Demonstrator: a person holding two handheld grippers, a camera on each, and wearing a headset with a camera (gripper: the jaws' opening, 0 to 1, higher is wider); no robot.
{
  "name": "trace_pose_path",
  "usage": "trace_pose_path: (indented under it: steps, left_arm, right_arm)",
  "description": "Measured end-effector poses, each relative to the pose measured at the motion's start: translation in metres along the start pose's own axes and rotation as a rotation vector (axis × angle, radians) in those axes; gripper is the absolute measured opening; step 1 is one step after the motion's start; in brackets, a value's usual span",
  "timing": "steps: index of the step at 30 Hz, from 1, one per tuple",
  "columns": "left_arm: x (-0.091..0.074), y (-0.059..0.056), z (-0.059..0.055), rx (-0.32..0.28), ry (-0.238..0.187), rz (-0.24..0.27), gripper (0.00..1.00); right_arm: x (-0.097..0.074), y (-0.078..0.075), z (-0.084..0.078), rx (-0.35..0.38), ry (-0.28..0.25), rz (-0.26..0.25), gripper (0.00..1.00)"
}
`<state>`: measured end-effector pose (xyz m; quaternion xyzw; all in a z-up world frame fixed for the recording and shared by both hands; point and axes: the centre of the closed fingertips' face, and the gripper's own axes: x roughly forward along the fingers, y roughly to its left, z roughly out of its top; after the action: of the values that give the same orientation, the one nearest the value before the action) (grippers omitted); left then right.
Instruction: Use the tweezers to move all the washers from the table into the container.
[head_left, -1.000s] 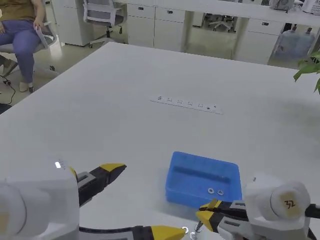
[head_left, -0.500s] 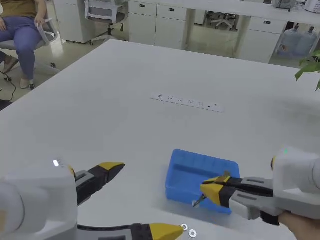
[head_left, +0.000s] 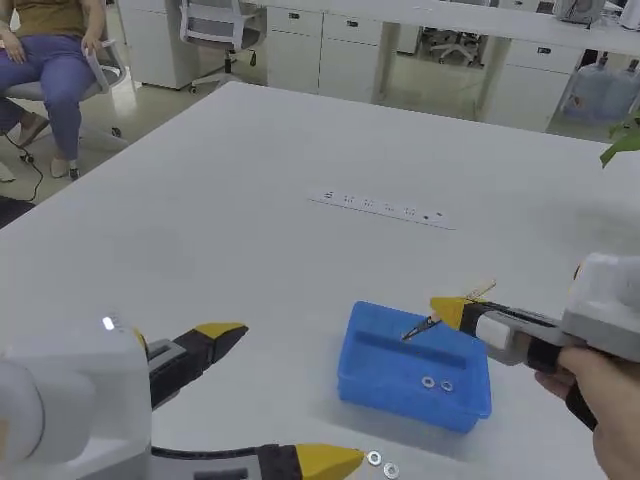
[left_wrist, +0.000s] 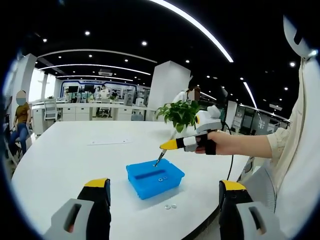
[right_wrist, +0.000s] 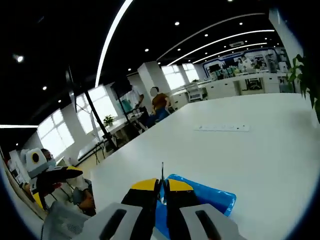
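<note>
Washers: two (head_left: 437, 384) already lie in the blue container (head_left: 390, 396). Two more (head_left: 382, 464) sit on the desk (head_left: 250, 230) just in front of it, close to one jaw tip of my left gripper (head_left: 285, 397). My right gripper (head_left: 448, 308) is clamped on the tweezers (head_left: 424, 326), tips hanging over the container's far side. Looks like the drop step; can't tell if a washer is in the tips. Left jaws spread wide, holding nothing. Next: tips down to the desk pair, pinch one by its rim.
</note>
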<state>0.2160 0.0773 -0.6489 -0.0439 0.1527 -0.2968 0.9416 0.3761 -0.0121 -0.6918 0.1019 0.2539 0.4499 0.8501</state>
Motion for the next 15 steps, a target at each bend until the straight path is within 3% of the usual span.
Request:
trace_pose_path:
  steps: [5, 8, 15]
  left_arm:
    - [0.0, 0.001, 0.0, 0.002, 0.002, 0.001, 0.91]
    - [0.0, 0.0, -0.001, 0.002, 0.004, 0.001, 0.91]
    - [0.0, 0.0, -0.001, 0.002, 0.006, -0.001, 0.91]
  right_arm:
    - [0.008, -0.016, -0.011, 0.023, 0.04, -0.051, 0.02]
    - [0.011, -0.031, -0.028, 0.05, 0.124, -0.119, 0.02]
    - [0.023, -0.036, -0.05, 0.047, 0.211, -0.133, 0.02]
